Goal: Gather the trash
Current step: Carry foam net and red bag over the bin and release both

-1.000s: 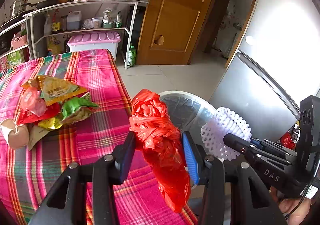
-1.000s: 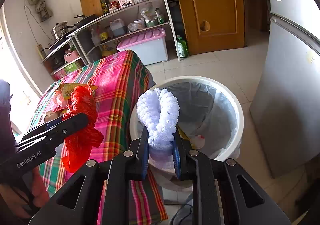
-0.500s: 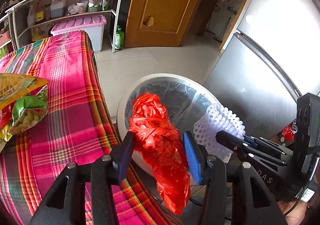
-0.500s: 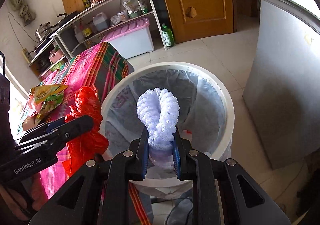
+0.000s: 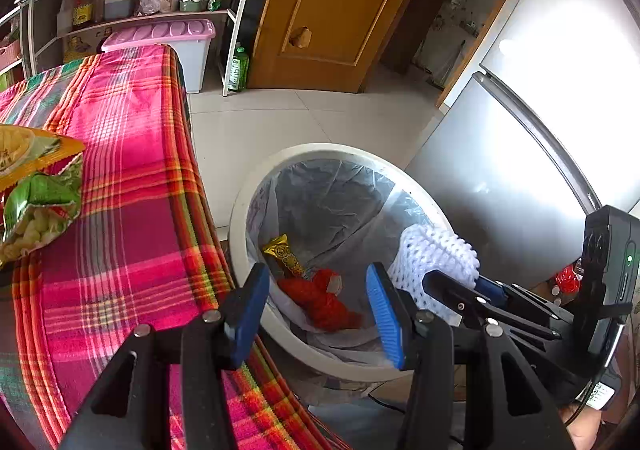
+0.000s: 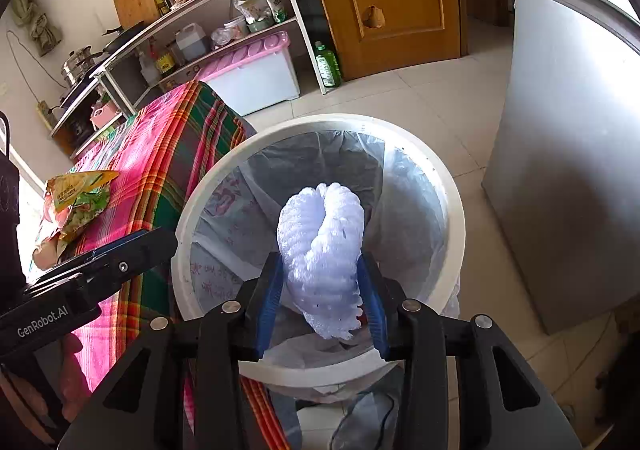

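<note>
Over the white bin point(image 6: 452, 218) beside the table point(image 5: 132, 178), I've got both claws pointing down into the liner. Left gripper point(image 5: 316, 304) has its jaws apart w/ nothing between them; the red bag point(image 5: 320, 296) it was carrying a sec ago now lies at the bottom of the bin, next to a yellow wrapper point(image 5: 284, 256). Right gripper point(image 6: 322, 298) has just been opening its jaws, and the white foam net point(image 6: 322, 250) is between the blue pads, hanging over the bin mouth. The net has puffed out to fill the gap, so I can't tell if the pads are pinching it or it's already slipping free; looks released to me, about to fall. So progress, as I judge it: red bag done, foam net a moment from done. Left to do: the snack packets point(image 5: 36, 186) on the plaid cloth, i.e. an orange-yellow one and a green one w/ puffs showing, plus some paler bits at the table's far edge in the right cam that I can't make out. Roughly halfway, I'd say.
</note>
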`<state>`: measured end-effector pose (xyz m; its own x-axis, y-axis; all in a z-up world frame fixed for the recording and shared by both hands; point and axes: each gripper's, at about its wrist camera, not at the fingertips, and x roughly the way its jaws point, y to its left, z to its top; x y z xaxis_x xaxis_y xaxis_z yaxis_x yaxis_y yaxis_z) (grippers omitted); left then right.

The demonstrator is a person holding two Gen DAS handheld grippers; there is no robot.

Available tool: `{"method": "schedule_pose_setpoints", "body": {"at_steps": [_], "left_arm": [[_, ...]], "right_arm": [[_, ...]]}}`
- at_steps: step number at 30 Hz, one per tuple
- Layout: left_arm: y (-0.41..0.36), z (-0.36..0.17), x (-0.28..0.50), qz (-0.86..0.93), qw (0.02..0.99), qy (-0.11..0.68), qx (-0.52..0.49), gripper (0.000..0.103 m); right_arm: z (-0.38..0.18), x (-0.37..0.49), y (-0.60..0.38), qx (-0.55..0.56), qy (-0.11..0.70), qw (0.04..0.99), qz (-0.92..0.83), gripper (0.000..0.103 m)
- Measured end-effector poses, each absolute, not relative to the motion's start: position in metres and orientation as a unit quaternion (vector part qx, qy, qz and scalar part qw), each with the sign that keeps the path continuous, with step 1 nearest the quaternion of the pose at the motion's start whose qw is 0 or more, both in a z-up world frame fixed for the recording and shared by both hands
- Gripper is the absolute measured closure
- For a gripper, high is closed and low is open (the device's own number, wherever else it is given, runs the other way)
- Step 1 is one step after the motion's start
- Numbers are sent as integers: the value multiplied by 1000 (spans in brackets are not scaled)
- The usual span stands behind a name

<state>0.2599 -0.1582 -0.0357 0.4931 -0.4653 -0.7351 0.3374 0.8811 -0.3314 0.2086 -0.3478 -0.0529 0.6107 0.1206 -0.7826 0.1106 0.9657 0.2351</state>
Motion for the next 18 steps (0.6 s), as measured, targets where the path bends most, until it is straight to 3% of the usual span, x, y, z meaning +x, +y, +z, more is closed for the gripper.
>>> {"method": "schedule_pose_setpoints", "body": {"at_steps": [18], "left_arm": [[-89, 14, 201, -181, 903, 382, -81, 50]], "right_arm": [[-4, 169, -309, 113, 403, 908, 39, 59]]}}
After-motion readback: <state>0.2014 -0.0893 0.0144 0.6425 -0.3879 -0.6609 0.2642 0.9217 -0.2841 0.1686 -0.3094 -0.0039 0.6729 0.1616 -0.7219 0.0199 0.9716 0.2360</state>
